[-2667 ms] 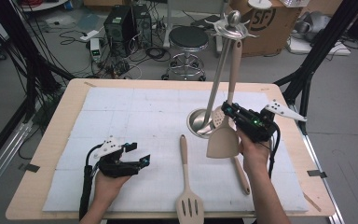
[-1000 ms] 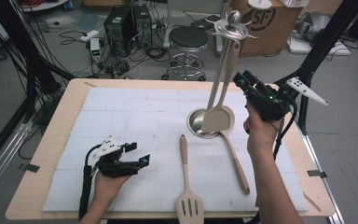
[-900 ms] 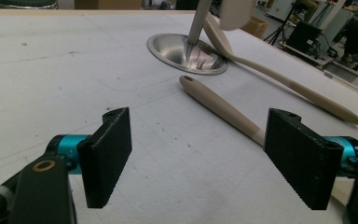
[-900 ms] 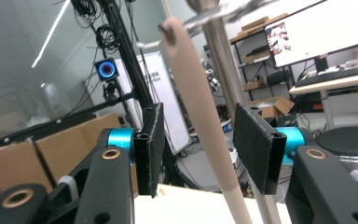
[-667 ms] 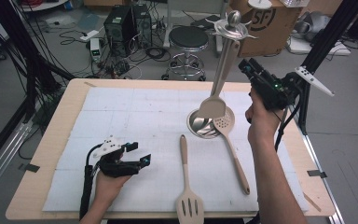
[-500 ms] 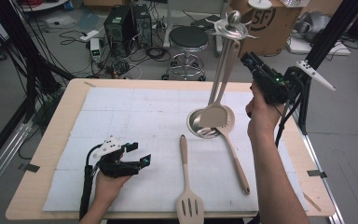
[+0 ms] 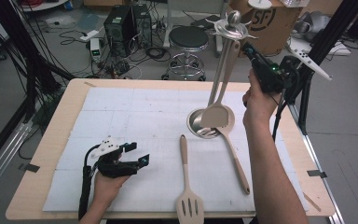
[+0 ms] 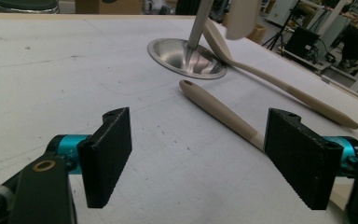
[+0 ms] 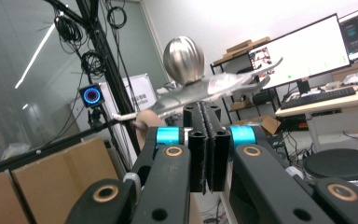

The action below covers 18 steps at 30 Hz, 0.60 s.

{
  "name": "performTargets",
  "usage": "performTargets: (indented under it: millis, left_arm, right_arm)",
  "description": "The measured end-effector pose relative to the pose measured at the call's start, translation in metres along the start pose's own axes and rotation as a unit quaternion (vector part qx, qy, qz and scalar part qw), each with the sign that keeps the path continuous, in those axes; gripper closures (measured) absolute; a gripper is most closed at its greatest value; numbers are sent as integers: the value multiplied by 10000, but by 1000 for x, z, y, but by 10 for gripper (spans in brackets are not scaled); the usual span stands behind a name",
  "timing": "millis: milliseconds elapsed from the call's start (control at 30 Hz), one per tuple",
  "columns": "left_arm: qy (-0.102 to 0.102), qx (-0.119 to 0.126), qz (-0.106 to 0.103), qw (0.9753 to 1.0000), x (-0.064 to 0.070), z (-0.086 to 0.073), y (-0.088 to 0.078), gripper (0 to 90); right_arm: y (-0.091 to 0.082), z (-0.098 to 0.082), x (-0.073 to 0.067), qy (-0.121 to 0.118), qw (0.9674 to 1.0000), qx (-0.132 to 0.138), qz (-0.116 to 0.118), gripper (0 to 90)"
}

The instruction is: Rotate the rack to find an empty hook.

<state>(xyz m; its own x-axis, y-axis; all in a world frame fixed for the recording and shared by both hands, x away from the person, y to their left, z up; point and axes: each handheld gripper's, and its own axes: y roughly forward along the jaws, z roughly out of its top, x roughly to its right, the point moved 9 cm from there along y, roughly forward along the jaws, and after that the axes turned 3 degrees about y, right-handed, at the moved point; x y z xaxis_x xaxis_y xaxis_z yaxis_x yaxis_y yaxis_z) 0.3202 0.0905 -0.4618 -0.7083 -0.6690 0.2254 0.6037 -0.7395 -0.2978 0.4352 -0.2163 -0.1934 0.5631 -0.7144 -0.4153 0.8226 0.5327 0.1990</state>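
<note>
A cardboard box behind the table is showing the large letters "SF" inside a dark ring on its side; the white sign beyond the right gripper is bearing print too blurred to read.

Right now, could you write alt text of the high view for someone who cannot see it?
A person's right gripper, jaws shut, is raised beside the top of a metal utensil stand where a wooden spatula hangs. The left gripper rests open on the white mat, near a slotted spatula and a wooden spoon.
</note>
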Motion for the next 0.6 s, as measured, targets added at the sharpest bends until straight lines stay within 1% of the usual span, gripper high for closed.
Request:
performTargets:
  millis: [233, 367, 467, 533, 600]
  left_arm:
    - [-4, 21, 26, 10000, -2, 0, -3, 242]
    - [-21, 31, 55, 10000, -3, 0, -4, 242]
    - [-35, 38, 67, 10000, -4, 0, -6, 242]
    - [-33, 36, 73, 10000, -3, 0, -6, 242]
    - [-34, 29, 66, 10000, -3, 0, -5, 242]
  right_arm:
    - [7, -3, -4, -19, 10000, -41, -9, 897]
    - [5, -5, -8, -25, 10000, -61, -19, 898]
    - [5, -6, -8, -41, 10000, -57, -7, 898]
    - [5, -7, -9, -7, 10000, -62, 7, 898]
    - [5, -7, -11, -56, 10000, -62, 34, 898]
